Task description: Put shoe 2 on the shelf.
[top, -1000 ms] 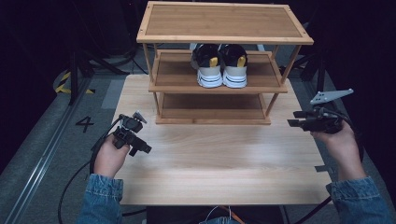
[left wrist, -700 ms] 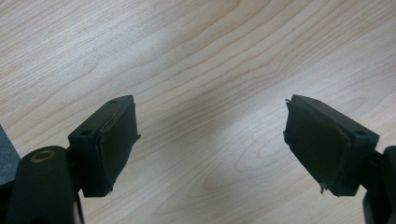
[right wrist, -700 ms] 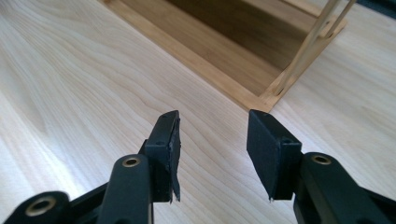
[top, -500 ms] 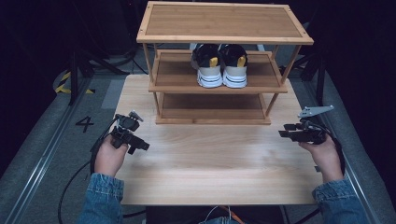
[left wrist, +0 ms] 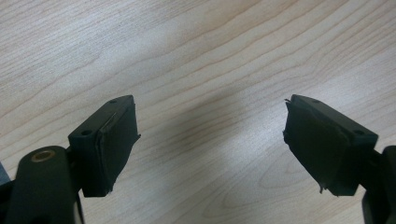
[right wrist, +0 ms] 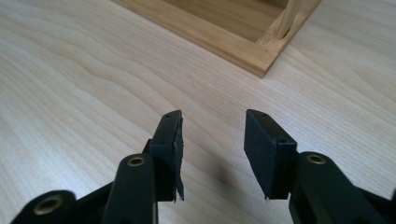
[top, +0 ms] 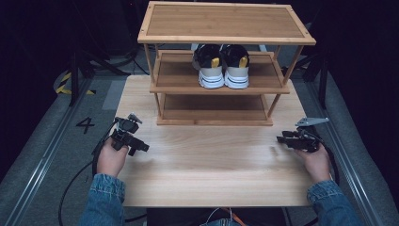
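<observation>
**Both my grippers low over the table, shoes on the rack**

My left gripper (top: 141,147) hovers near the left edge of the pale wooden table (top: 207,174), jaws spread wide over bare wood. Behind, on the middle shelf of the three-tier bamboo shoe rack (top: 226,37), stands the pair of black-and-white sneakers with yellow heel tabs (top: 222,66). My right gripper (top: 281,139) sits near the right edge, jaws parted more narrowly and holding nothing, well apart from the rack's front corner.

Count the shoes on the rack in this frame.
2: left shoe and right shoe sit side by side on the rack's middle shelf, heels facing the person; the top shelf hides their toes.
</observation>
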### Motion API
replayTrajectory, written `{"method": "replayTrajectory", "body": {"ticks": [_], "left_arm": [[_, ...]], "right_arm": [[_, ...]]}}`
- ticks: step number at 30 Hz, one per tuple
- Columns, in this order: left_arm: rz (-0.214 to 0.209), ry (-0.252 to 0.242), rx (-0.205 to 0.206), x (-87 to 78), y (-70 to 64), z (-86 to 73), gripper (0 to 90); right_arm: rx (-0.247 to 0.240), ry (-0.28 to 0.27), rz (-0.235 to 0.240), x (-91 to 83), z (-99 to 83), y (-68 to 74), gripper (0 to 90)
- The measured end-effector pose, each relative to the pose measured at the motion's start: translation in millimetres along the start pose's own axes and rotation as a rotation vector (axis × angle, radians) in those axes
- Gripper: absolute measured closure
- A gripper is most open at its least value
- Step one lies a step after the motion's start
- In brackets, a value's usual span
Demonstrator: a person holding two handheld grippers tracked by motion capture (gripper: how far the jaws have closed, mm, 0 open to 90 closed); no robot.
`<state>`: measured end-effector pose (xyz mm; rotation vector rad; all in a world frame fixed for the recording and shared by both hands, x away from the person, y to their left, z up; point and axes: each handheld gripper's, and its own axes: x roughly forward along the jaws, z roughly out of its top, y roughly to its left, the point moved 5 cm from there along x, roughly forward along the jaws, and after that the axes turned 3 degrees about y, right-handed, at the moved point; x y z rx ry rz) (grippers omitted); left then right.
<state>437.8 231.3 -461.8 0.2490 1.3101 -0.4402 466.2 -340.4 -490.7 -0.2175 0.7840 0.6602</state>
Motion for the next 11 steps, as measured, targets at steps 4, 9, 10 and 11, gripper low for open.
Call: {"method": "replayTrajectory", "body": {"ticks": [4, 9, 10, 11], "left_arm": [[-0.007, 0.007, 0.009, 0.6, -0.2, -0.1, 18.0], [-0.014, 0.014, 0.006, 1.6, -1.6, -0.1, 18.0], [-0.013, 0.014, 0.01, 2.2, -1.4, 0.1, 18.0], [-0.015, 0.017, 0.013, 2.6, -1.5, 0.1, 18.0]], "right_arm": [[-0.003, -0.047, 0.001, -3.4, 1.5, -0.5, 55.2], [-0.009, -0.053, 0.002, -3.8, 2.0, -0.1, 52.8], [-0.009, -0.051, 0.001, -3.6, 2.0, 0.0, 52.2], [-0.008, -0.049, 0.0, -3.6, 2.0, 0.0, 52.0]]}}
